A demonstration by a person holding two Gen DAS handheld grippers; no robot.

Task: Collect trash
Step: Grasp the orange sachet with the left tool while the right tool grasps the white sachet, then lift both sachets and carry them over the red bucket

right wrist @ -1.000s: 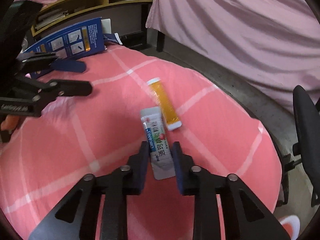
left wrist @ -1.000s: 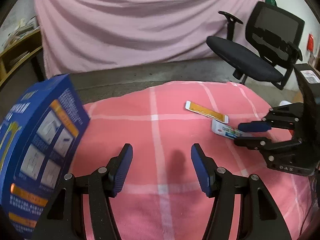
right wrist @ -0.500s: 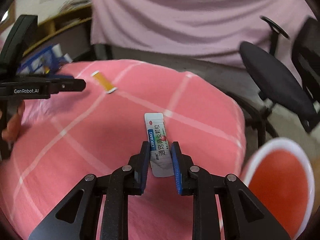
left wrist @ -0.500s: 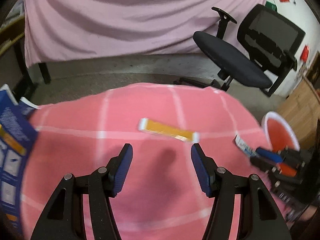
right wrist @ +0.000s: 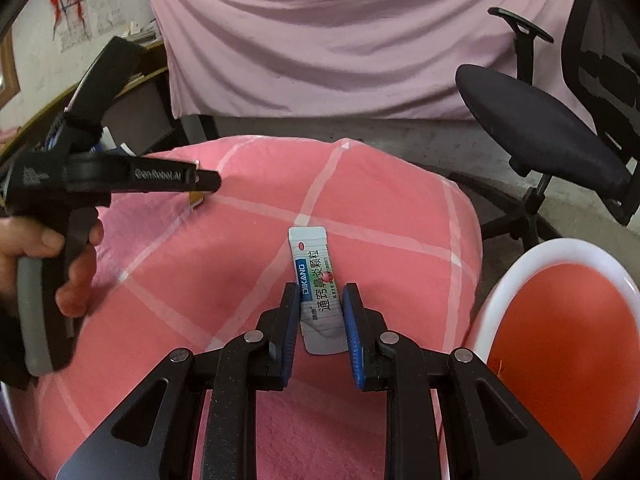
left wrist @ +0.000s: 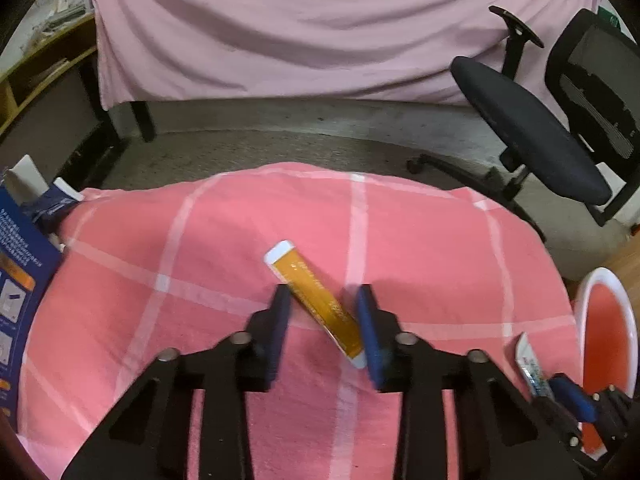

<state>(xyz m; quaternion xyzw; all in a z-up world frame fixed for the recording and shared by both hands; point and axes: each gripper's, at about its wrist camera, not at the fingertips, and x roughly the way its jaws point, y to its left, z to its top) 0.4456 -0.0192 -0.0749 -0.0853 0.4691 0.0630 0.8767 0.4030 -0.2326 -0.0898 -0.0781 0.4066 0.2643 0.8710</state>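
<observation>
An orange sachet (left wrist: pixel 316 300) lies slantwise on the pink checked cloth (left wrist: pixel 420 240), between the fingers of my left gripper (left wrist: pixel 324 304). Its jaws are closing, and both pads touch the sachet. My right gripper (right wrist: pixel 320 300) is shut on a white and blue sachet (right wrist: pixel 316 268), held just above the cloth. The left wrist view shows that sachet (left wrist: pixel 530 368) and the right gripper (left wrist: pixel 560 392) at the lower right. A red bin with a white rim (right wrist: pixel 520 264) stands right of the cloth. In the right wrist view, the left gripper (right wrist: pixel 208 182) hides most of the orange sachet (right wrist: pixel 196 199).
A blue printed box (left wrist: pixel 16 280) stands at the cloth's left edge. A black office chair (left wrist: pixel 532 132) is on the floor to the far right, close to the bin (left wrist: pixel 588 292). A pink drape (left wrist: pixel 300 32) hangs behind. A person's hand (right wrist: pixel 40 248) holds the left gripper's handle.
My left gripper moved right over the orange sachet and narrowed its jaws around it. My right gripper carried the white sachet towards the red bin, which came into view.
</observation>
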